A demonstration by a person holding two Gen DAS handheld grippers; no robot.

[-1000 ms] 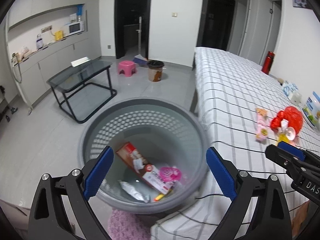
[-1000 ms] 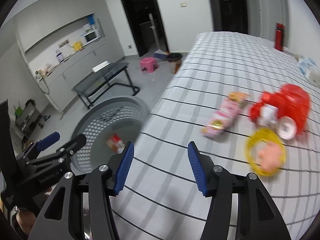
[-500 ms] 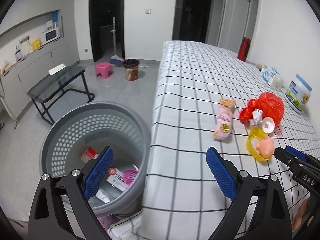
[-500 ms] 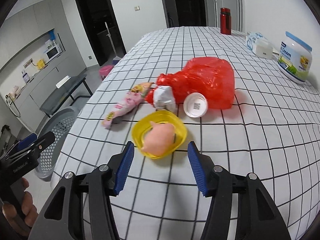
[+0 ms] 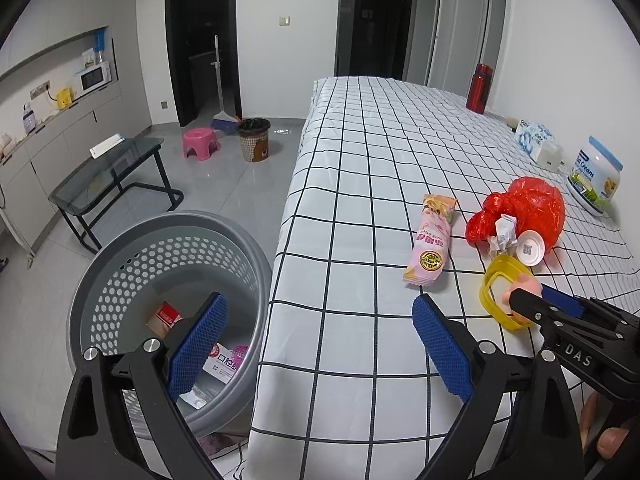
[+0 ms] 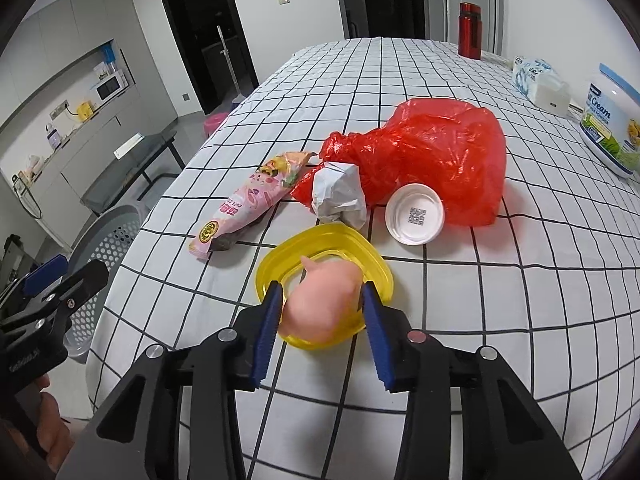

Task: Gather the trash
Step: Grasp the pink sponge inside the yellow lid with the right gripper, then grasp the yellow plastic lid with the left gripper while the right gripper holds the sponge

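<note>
A: Right gripper [image 6: 323,306]?
B: Jaws just been closing, now flanking pink soft lump [image 6: 322,304] on yellow lid [image 6: 374,258], checked bed [image 6: 520,300]; contact unclear.
A: Left gripper [image 5: 316,344]?
B: Jaws spread, empty, beside grey basket [image 5: 120,264].
</note>
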